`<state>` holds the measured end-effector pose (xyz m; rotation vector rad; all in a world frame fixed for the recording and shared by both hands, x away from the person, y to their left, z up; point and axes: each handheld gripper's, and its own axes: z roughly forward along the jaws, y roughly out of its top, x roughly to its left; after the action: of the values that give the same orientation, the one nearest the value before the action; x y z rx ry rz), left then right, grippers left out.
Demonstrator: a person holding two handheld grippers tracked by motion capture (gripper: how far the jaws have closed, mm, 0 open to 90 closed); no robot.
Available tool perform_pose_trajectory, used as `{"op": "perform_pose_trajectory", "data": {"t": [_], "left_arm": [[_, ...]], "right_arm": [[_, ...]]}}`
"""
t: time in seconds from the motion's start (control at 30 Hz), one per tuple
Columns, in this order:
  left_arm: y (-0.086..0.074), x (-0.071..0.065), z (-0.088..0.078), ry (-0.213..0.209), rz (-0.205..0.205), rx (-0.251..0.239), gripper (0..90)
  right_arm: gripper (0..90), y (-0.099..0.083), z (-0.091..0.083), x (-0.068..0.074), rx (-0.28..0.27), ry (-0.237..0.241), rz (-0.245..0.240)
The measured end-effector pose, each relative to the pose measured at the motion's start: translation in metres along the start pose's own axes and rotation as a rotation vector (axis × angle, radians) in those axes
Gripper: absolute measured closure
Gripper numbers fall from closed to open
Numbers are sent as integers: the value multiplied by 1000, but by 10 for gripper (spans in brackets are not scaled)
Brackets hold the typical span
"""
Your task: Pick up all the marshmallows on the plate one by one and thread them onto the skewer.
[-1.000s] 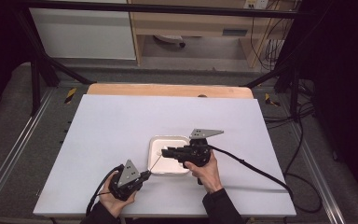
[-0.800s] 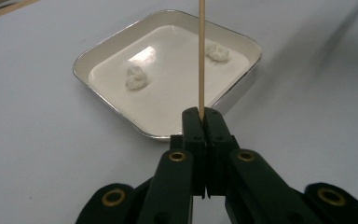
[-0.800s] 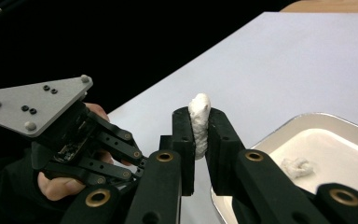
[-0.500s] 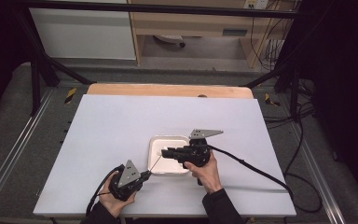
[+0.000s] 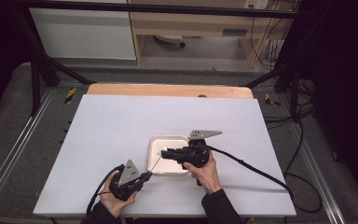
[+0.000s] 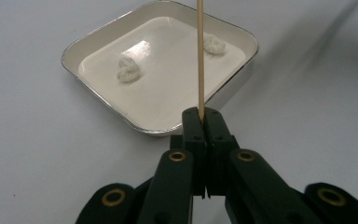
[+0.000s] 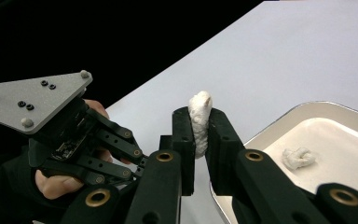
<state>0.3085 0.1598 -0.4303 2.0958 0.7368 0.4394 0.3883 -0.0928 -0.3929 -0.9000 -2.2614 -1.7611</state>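
Note:
A thin wooden skewer [image 6: 200,56] is clamped in my left gripper [image 6: 204,116], whose jaws are shut on its lower end. It points up over a square white tray [image 6: 103,100] that holds two small white lumps [image 6: 128,70]. In the high view the left gripper [image 5: 145,175] sits just off the tray's near left corner. The skewer [image 5: 154,164] slants toward the right gripper [image 5: 164,152], which hovers over the tray [image 5: 168,138]. My right gripper [image 7: 199,126] is shut on a white doughy lump [image 7: 200,105] that sticks out above its jaws.
In the right gripper view another lump [image 7: 298,157] lies in the tray [image 7: 307,106], and the left hand with its gripper [image 7: 74,135] is close at the left. The white tabletop [image 5: 121,126] spreads around the tray. A black cable [image 5: 256,170] trails to the right.

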Motion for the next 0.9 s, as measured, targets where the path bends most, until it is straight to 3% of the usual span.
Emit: {"op": "perform_pose_trajectory", "data": {"t": [0.2,0.4,0.43,0.47,0.5,0.53,0.57,0.6,0.7,0.9], "left_arm": [[0,1,0,-18,-15,-6,893],[1,-1,1,-2,-8,-4,894],[4,0,-3,-23,-20,-60,894],[11,-1,-6,-20,-24,-75,894],[20,-5,-5,72,62,-20,894],[16,-3,-3,65,11,-56,895],[12,2,-5,21,-53,-88,894],[12,4,-8,28,-47,-81,894],[10,6,-12,16,-58,-100,894],[9,5,-7,16,-46,-85,892]], "right_arm": [[835,0,0,0,3,8,4],[836,-2,2,-1,10,11,9],[835,-2,3,-1,13,13,10],[831,-5,9,-1,82,49,10],[835,-13,19,1,139,80,4],[831,-21,31,7,135,53,-26],[830,-19,33,6,119,50,-26],[827,-17,33,5,111,66,-15],[820,-6,26,8,14,50,-14],[803,-6,24,9,37,28,-22]]}}
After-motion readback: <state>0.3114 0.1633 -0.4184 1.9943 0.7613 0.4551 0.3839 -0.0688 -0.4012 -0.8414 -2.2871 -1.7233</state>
